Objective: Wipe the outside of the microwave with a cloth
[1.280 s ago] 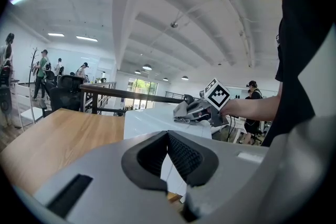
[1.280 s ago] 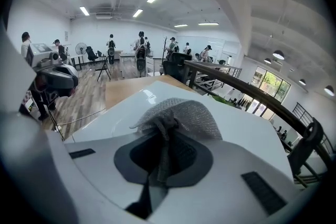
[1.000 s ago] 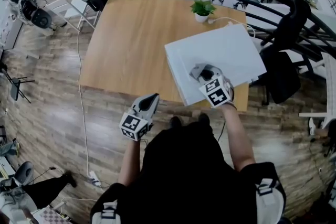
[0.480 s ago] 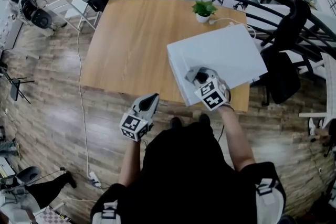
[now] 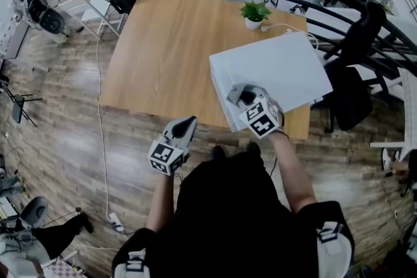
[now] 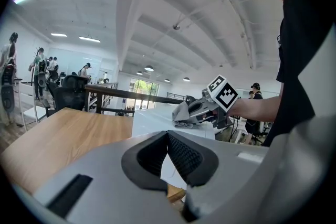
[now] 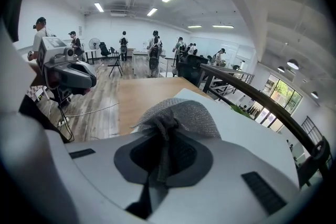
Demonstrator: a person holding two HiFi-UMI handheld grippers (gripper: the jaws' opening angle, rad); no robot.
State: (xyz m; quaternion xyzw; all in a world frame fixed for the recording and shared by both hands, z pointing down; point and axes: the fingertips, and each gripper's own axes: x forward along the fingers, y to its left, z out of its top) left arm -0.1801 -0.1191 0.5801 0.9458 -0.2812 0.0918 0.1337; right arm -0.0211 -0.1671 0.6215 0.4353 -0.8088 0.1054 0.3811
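Clamping cloth [image 7: 177,113] in right gripper [image 5: 240,96] at microwave [image 5: 280,65] edge; left gripper [image 6: 168,137] closed, empty. Risk: cloth possibly slipping loose if dragged over edge.

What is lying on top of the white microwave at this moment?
Only a grey cloth, clamped in the right gripper, rests on the top of the microwave, near its front edge. The patch of the top under the cloth is covered, so its state cannot be seen.
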